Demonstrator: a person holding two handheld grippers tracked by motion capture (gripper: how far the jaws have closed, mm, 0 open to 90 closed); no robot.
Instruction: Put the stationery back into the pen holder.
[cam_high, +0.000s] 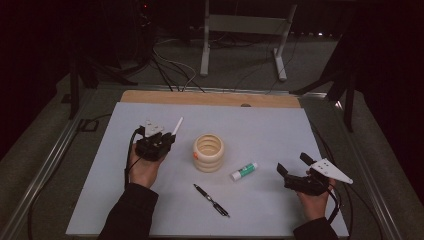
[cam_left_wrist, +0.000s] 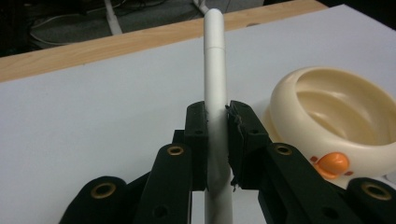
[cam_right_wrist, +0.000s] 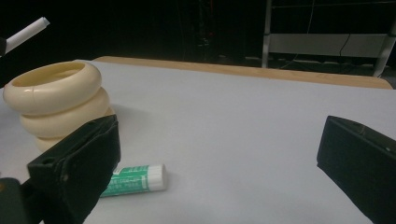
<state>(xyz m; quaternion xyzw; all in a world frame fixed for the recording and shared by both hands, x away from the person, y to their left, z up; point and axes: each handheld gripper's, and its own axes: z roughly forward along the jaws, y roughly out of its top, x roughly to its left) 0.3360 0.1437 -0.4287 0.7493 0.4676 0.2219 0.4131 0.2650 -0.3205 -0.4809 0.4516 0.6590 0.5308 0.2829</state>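
Jaws, left: we see the left hand-held gripper (cam_left_wrist: 215, 140) clenched on the white pen (cam_left_wrist: 215, 70), pads pressing its barrel from both sides, low on its length.
Pen axis: we read it as running straight out along the jaws, its capped end pointing away from the hand; in the high view the white pen (cam_high: 177, 126) slants up and to the right, clear of the desk (cam_high: 280, 125).
Cup: we find the cream ringed cup (cam_high: 208, 152) just to the right of the left hand-held gripper (cam_high: 156, 142), upright, mouth open to the top, with an orange mark low on its side.
Key relation: we judge that the pen tip stands near the cup's rim but left of it and not over the mouth; the coming move turns on carrying it rightward and tipping its long axis toward upright.
Nearer hand: we take the left as much nearer the cup.
Right hand: we see the right hand-held gripper (cam_high: 296, 172) released, jaws wide with nothing between them, well apart from the cup.
Others: we note the glue stick (cam_high: 243, 171) and black pen (cam_high: 212, 200) lying flat on the desk.
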